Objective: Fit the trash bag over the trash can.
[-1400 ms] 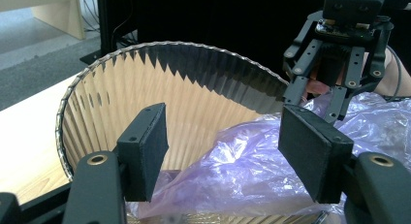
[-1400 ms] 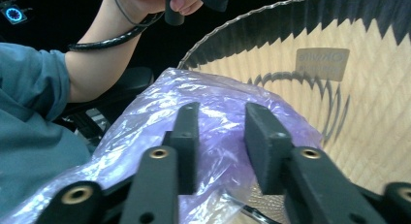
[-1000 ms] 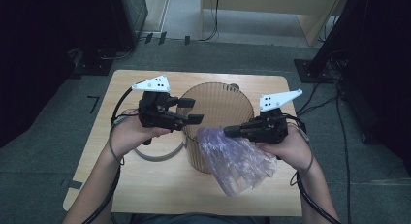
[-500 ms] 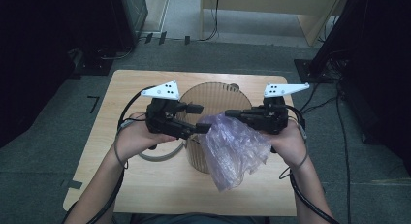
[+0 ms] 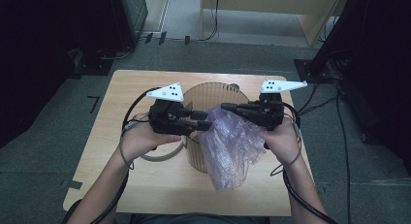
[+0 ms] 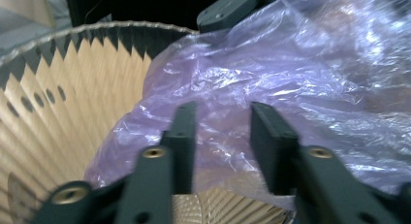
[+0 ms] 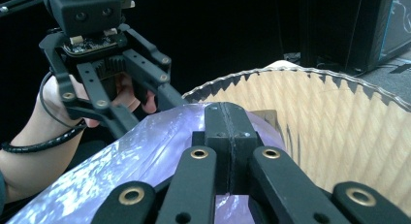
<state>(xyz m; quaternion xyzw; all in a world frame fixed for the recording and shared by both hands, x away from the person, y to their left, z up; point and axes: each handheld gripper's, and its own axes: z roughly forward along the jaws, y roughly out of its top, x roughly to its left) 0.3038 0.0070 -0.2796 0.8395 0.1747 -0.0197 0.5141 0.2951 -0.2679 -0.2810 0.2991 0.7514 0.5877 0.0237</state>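
Observation:
A crumpled purple plastic bag (image 5: 232,146) hangs over the front right of a round, ribbed wooden-look bin (image 5: 203,94). My right gripper (image 5: 226,106) is shut on the bag's upper edge above the bin's mouth; in the right gripper view its jaws (image 7: 228,112) meet with the film (image 7: 145,156) pinched under them. My left gripper (image 5: 206,125) faces it from the left at the bag's edge. Its jaws (image 6: 223,110) have just been closing, but a gap still stands between them, with the bag (image 6: 291,73) showing through it. The bin's inner wall (image 6: 72,88) lies to the left.
The bin stands mid-table on a light wooden table (image 5: 140,86). A pale ring (image 5: 160,157) lies on the table under my left hand. Dark equipment, cables and grey carpet surround the table. The bin's rim (image 7: 329,88) curves behind my right jaws.
Both grippers have come in over the bin, and the bag has been lifted from the table's right front to the bin's rim. The left jaws have narrowed.

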